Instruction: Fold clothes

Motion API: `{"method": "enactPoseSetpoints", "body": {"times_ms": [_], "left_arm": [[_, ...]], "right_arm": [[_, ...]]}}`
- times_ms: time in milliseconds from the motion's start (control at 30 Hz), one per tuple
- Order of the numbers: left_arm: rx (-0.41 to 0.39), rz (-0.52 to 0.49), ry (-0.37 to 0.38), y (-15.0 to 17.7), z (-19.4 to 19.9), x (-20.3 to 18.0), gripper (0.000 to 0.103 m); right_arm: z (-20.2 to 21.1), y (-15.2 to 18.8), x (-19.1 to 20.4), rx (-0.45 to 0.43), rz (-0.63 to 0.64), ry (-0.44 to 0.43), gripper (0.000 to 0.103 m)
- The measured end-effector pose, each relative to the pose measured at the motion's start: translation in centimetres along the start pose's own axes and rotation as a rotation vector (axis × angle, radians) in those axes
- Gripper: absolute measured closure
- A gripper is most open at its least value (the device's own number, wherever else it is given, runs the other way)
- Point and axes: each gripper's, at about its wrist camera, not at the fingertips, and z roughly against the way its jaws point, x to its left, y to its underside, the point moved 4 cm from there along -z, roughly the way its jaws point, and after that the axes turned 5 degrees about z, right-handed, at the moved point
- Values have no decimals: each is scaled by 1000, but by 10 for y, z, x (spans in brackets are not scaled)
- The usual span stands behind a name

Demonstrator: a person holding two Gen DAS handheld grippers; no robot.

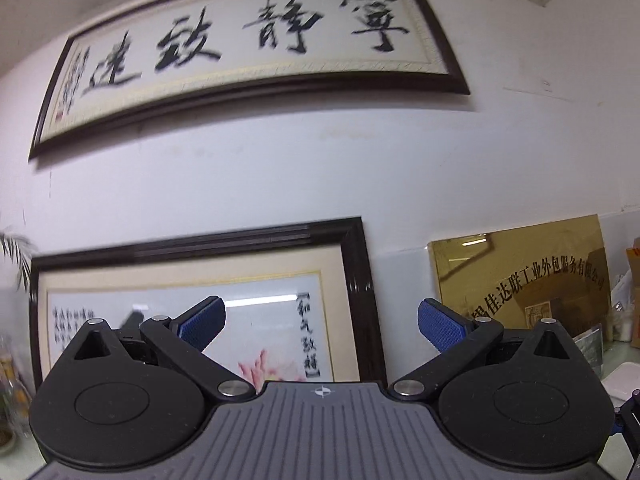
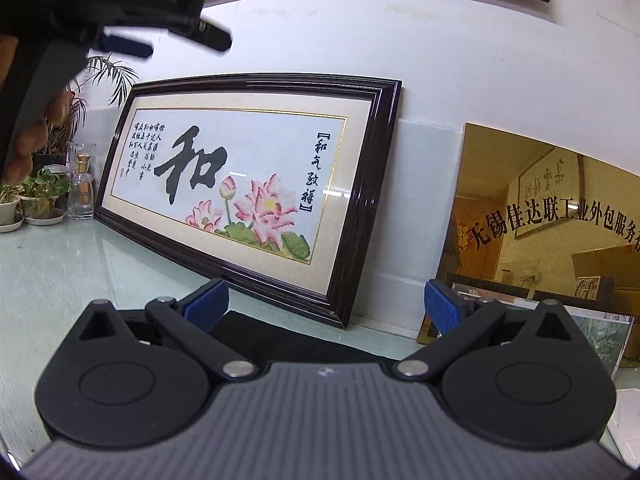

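My left gripper [image 1: 322, 324] is open and empty, raised high and pointing at the wall. It also shows in the right wrist view [image 2: 132, 42] at the upper left, blurred, held by a hand. My right gripper [image 2: 326, 306] is open and empty, low over the table. A black garment [image 2: 280, 338] lies on the table just under and ahead of the right gripper; only a small part of it shows between the fingers.
A framed lotus picture [image 2: 240, 184] leans on the wall at the table's back. A gold plaque [image 2: 552, 232] leans to its right. Potted plants and glass bottles [image 2: 80, 188] stand at the back left. A long framed calligraphy [image 1: 248, 56] hangs above. The glass table top [image 2: 80, 272] spreads left.
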Motion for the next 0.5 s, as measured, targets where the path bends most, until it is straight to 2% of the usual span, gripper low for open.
{"method": "enactPoseSetpoints", "body": {"times_ms": [100, 167, 233, 333, 500], "left_arm": [[-42, -68, -61, -1, 8, -16, 0], [-11, -54, -58, 3, 6, -19, 0], [55, -21, -17, 10, -3, -20, 0], [263, 108, 25, 31, -30, -10, 0], [413, 381, 89, 58, -51, 18, 0]], "right_arm": [[2, 2, -1, 1, 1, 1, 0], [1, 4, -3, 10, -5, 5, 0], [1, 7, -4, 19, -10, 9, 0], [1, 10, -6, 32, -14, 14, 0], [1, 15, -7, 51, -20, 14, 0]]}}
